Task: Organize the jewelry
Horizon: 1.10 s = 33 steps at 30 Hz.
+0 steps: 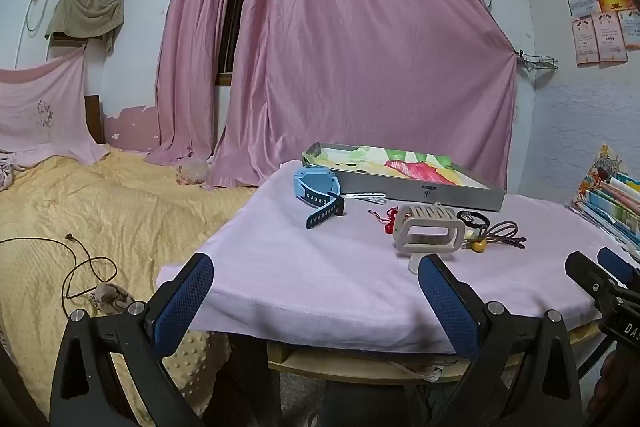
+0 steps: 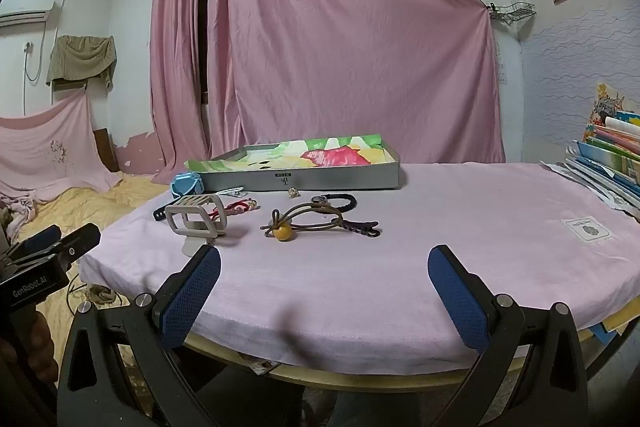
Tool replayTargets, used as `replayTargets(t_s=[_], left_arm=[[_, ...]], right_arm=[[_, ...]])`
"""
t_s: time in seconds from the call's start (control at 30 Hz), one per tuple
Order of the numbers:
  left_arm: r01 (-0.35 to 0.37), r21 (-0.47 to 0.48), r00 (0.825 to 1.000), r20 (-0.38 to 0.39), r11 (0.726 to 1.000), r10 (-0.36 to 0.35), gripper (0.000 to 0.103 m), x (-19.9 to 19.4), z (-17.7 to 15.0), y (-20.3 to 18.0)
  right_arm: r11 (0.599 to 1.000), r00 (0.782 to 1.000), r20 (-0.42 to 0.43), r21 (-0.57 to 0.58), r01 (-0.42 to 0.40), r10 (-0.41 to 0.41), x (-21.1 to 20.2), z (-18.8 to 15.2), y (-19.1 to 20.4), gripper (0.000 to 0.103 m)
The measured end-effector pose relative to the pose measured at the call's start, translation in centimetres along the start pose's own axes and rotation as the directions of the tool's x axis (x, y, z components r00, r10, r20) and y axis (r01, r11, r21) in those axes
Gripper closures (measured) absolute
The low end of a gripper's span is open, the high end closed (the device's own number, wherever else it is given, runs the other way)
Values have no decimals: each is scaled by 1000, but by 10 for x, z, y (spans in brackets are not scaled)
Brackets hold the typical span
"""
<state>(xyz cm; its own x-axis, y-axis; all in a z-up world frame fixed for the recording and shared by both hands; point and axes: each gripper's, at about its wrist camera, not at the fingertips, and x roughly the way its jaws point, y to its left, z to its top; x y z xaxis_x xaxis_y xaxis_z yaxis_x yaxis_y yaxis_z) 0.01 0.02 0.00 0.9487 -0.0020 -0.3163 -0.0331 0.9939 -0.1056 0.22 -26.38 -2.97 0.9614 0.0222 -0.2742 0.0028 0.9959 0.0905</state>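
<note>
Jewelry lies on a table under a pink cloth [image 2: 440, 227]. A grey tray [image 2: 300, 179] with a colourful liner stands at the back. In front of it are a blue watch [image 1: 320, 187], a beige claw clip [image 2: 196, 219], a red cord bracelet [image 2: 236, 209], a black bracelet [image 2: 340, 201], a brown hair tie with an amber bead [image 2: 282, 231] and a silver hairpin [image 1: 366, 195]. My left gripper [image 1: 316, 291] hovers open at the table's near left edge, just before the claw clip [image 1: 428, 231]. Over the near edge, my right gripper [image 2: 324, 287] is open and holds nothing.
A bed with a yellow blanket [image 1: 100, 207] lies left of the table, a brown cord [image 1: 80, 267] on it. Stacked books [image 2: 608, 159] sit at the table's right edge. Pink curtains [image 2: 340, 47] hang behind the tray. A small charm [image 2: 293, 192] rests near the tray front.
</note>
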Motion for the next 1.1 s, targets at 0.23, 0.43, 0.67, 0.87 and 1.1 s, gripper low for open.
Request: replayTargets(t_s=[0.23, 0.43, 0.67, 0.87, 1.1], left_arm=[[0, 0, 1000, 0, 1000, 0, 0, 0, 0, 0], [1, 0, 1000, -1, 1000, -1, 0, 0, 0, 0], [-1, 1, 1000, -2, 1000, 1, 0, 0, 0, 0], [0, 1, 1000, -4, 1000, 0, 0, 0, 0, 0], [0, 1, 1000, -5, 1000, 0, 0, 0, 0, 0]], right_arm=[[1000, 1000, -1, 1, 1, -1, 1, 0, -2, 1], [1000, 1000, -1, 4, 5, -5, 1, -1, -1, 1], [1000, 1000, 0, 5, 3, -3, 0, 0, -4, 1], [1000, 1000, 0, 6, 4, -4, 0, 0, -4, 1], [1000, 1000, 0, 8, 2, -2, 0, 0, -4, 1]])
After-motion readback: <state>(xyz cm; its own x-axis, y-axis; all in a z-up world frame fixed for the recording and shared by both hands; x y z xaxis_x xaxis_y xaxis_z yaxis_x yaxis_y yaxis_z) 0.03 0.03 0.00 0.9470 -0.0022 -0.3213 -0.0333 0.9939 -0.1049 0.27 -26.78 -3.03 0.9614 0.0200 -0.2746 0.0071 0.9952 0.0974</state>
